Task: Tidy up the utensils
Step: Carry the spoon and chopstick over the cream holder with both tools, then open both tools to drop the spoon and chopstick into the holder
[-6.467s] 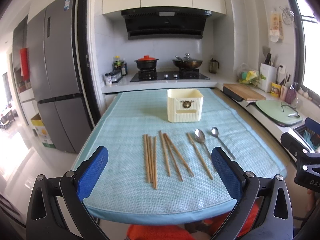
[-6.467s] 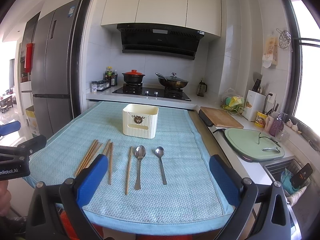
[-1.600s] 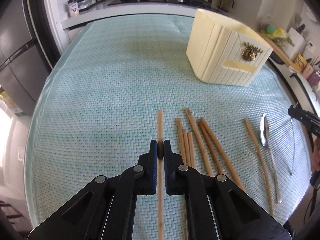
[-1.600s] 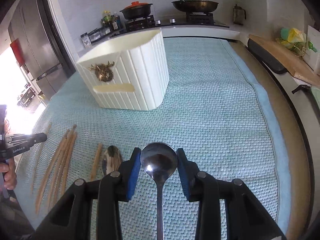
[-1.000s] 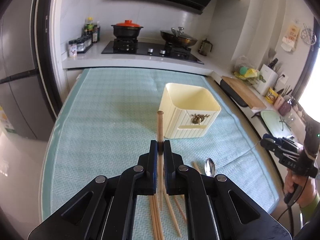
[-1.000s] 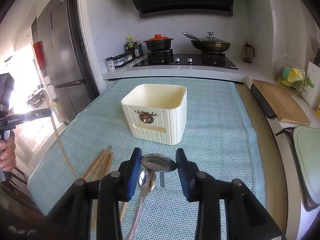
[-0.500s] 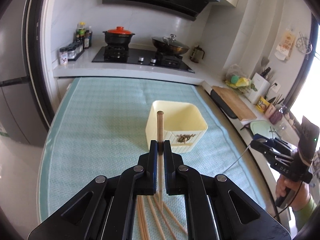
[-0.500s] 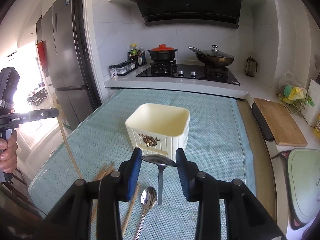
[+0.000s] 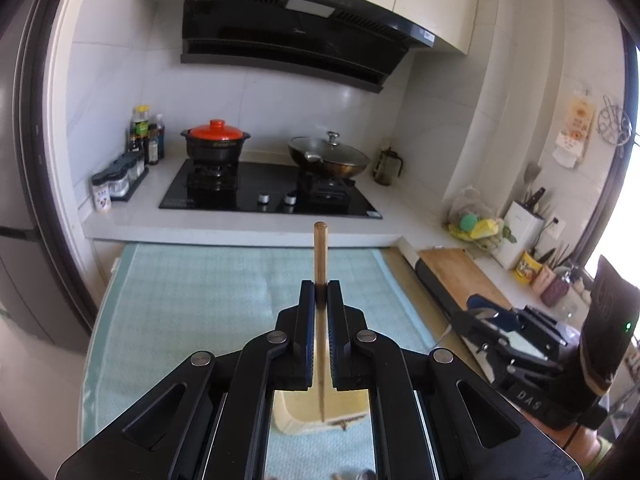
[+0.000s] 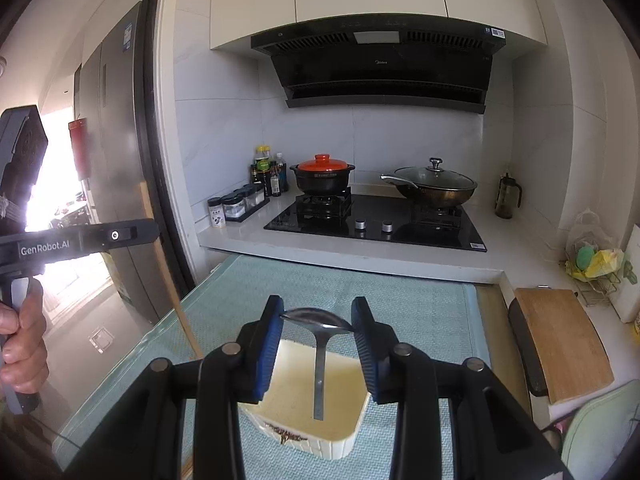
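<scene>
My left gripper (image 9: 320, 286) is shut on a wooden chopstick (image 9: 320, 252). The chopstick stands upright, its lower tip hanging over the open cream holder box (image 9: 340, 410) seen below between the gripper arms. My right gripper (image 10: 317, 312) is shut on a metal spoon (image 10: 318, 326), gripped by its bowl, with the handle hanging down into the mouth of the cream box (image 10: 304, 400). The left gripper (image 10: 80, 236) shows at the left in the right wrist view with the chopstick (image 10: 172, 292) slanting down from it. The right gripper (image 9: 520, 340) shows at the right in the left wrist view.
The box stands on a teal mat (image 9: 208, 280) over the table. Behind it is a counter with a black hob (image 10: 376, 224), an orange-lidded pot (image 10: 322, 176) and a wok (image 10: 432, 186). A wooden cutting board (image 10: 560, 340) lies on the right. A fridge (image 10: 116, 168) stands left.
Both grippers have risen and moved forward over the box. The chopstick tip and the spoon handle now hang above or just inside its opening. The utensils on the mat have dropped out of view.
</scene>
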`<state>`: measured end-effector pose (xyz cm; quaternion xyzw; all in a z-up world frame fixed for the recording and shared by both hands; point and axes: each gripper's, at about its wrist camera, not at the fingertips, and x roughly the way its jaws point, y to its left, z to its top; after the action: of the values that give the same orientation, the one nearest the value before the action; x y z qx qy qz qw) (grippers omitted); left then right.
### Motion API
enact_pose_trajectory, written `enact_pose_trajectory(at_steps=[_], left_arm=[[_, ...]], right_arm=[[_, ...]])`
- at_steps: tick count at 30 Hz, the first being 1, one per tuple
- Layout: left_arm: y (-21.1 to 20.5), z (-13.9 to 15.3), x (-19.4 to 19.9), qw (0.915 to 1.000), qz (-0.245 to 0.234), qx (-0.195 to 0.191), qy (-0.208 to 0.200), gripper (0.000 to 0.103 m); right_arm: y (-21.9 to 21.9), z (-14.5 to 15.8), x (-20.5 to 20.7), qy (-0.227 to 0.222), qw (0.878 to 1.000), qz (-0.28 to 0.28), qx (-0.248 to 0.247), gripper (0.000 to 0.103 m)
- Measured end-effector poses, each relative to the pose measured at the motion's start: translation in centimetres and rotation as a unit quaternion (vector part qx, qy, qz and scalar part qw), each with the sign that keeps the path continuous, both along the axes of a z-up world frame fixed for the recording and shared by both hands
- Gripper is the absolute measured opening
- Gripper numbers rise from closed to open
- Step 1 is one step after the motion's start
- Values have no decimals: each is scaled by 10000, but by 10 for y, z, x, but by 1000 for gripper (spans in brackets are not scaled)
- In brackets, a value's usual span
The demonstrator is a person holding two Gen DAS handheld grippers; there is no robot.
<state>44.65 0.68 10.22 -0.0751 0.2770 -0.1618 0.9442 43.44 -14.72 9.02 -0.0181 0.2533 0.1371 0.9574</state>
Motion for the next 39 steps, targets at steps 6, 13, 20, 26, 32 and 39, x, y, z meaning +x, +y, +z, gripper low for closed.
enact_pose_trajectory(at_steps=[6,13,20,26,32,39], left_arm=[[-19,-34,62,9997,156,-31,209,4],[-28,-109,116,9949,388,97,931,4],[-26,-152,124,9877,407,158,1498,17],[-13,-132,100,9907,454,169,1272,58],[16,-94,29,9945,503,405,822,77],[59,-78,-86,9894,529,1190,640,91]], right_arm=[[-7,-53,61,664,9970,-127,373,36],[-12,-124,108,1483,9867,-206,635,36],[-12,-159,114,1764,9817,-202,684,40],[-17,-141,103,1607,9845,-267,653,52],[-29,-87,51,1041,9934,-217,421,53],[-49,-49,-51,643,9975,-133,-253,54]])
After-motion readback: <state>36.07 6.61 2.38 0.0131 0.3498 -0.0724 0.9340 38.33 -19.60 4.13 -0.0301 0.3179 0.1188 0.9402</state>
